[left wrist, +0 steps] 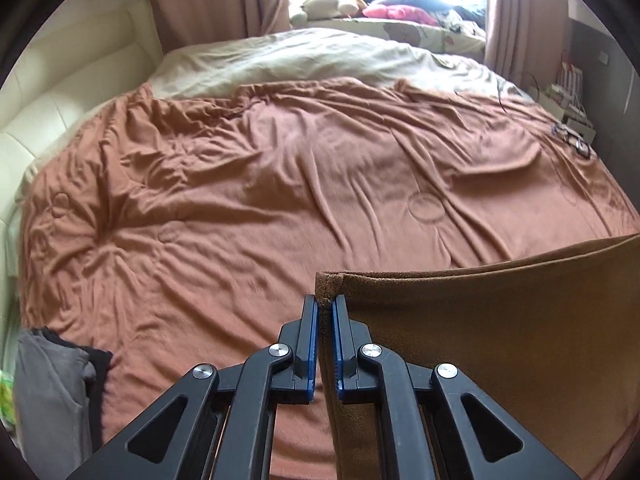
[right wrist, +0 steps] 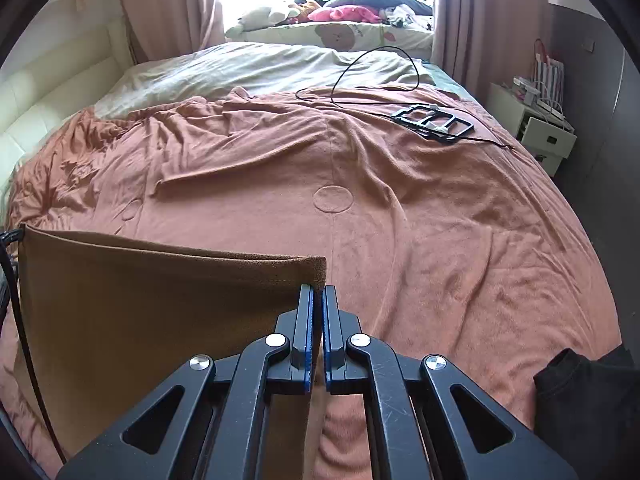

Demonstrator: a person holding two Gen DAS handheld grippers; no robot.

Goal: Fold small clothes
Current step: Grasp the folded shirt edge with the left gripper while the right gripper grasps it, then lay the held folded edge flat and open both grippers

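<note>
A brown garment (left wrist: 500, 340) hangs stretched between my two grippers above the bed. My left gripper (left wrist: 325, 300) is shut on its top left corner. My right gripper (right wrist: 318, 290) is shut on its top right corner, and the cloth (right wrist: 160, 320) spreads to the left of it. The garment's top edge is taut and folded over; its lower part hangs out of view.
A rust-orange blanket (right wrist: 400, 220) covers the bed. A black frame with a cable (right wrist: 434, 122) lies at the far right. Grey and black clothes (left wrist: 56, 384) lie at the near left, a dark garment (right wrist: 588, 392) at the near right. A white nightstand (right wrist: 536, 128) stands right.
</note>
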